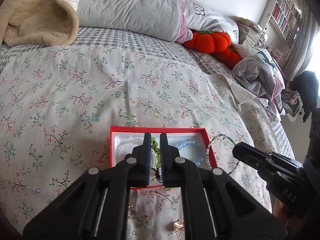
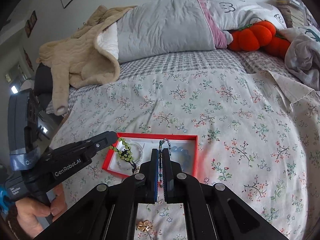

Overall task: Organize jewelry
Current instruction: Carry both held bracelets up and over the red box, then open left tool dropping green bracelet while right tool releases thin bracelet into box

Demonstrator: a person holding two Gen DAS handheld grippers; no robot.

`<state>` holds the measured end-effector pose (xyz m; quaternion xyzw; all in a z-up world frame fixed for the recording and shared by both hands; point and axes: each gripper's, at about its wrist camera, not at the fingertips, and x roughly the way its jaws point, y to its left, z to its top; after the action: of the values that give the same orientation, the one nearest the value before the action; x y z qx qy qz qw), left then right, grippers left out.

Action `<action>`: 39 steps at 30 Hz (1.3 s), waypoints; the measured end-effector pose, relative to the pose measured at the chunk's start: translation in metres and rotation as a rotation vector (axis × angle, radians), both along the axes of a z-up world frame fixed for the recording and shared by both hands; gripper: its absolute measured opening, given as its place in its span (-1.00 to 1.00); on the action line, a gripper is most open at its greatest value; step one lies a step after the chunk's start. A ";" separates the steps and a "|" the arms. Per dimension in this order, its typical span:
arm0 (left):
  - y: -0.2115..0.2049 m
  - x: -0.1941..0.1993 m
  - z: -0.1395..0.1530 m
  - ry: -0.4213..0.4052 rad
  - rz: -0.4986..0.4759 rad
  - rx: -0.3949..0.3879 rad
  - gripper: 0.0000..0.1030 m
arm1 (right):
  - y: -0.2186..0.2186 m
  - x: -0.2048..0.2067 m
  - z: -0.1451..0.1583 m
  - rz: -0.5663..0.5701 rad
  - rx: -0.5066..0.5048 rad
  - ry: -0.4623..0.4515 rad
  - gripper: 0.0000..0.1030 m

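Note:
A red box (image 1: 160,129) (image 2: 156,136) with a white liner lies on the floral bed cover. In it are a clear bead bracelet (image 1: 124,146) (image 2: 138,147) and a blue bead bracelet (image 1: 190,143) (image 2: 183,152). My left gripper (image 1: 155,138) (image 2: 114,138) is shut on a green bead bracelet (image 1: 155,146) (image 2: 125,150), which hangs over the box. My right gripper (image 2: 160,152) (image 1: 238,148) is shut on a thin green and pink bead strand (image 2: 165,142) (image 1: 219,140) at the box's right edge.
A gold flower piece (image 2: 144,225) (image 1: 179,225) lies on the cover below the grippers, with another small gold item (image 1: 132,208) near it. Pillows (image 1: 128,6), a beige blanket (image 1: 38,18) and orange plush pumpkins (image 1: 212,41) lie at the bed's head.

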<state>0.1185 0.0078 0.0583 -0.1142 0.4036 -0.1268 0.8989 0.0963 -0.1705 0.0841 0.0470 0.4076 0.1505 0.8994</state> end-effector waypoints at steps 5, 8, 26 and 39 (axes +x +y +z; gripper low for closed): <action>0.014 0.007 -0.012 0.028 0.038 0.015 -0.82 | 0.007 0.005 -0.006 0.009 -0.001 0.013 -0.94; 0.014 0.010 -0.018 0.047 0.044 0.036 -0.81 | 0.011 0.007 -0.009 0.012 -0.003 0.019 -0.94; 0.029 -0.007 -0.025 0.121 0.060 0.156 -0.31 | 0.025 0.017 -0.018 0.024 -0.027 0.028 -0.94; 0.043 -0.021 -0.038 0.167 0.048 0.229 -0.24 | 0.043 0.030 -0.038 0.028 -0.062 0.066 -0.93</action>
<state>0.0975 0.0505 0.0202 -0.0305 0.4861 -0.0485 0.8720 0.1267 -0.1273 0.0460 0.0182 0.4421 0.1486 0.8844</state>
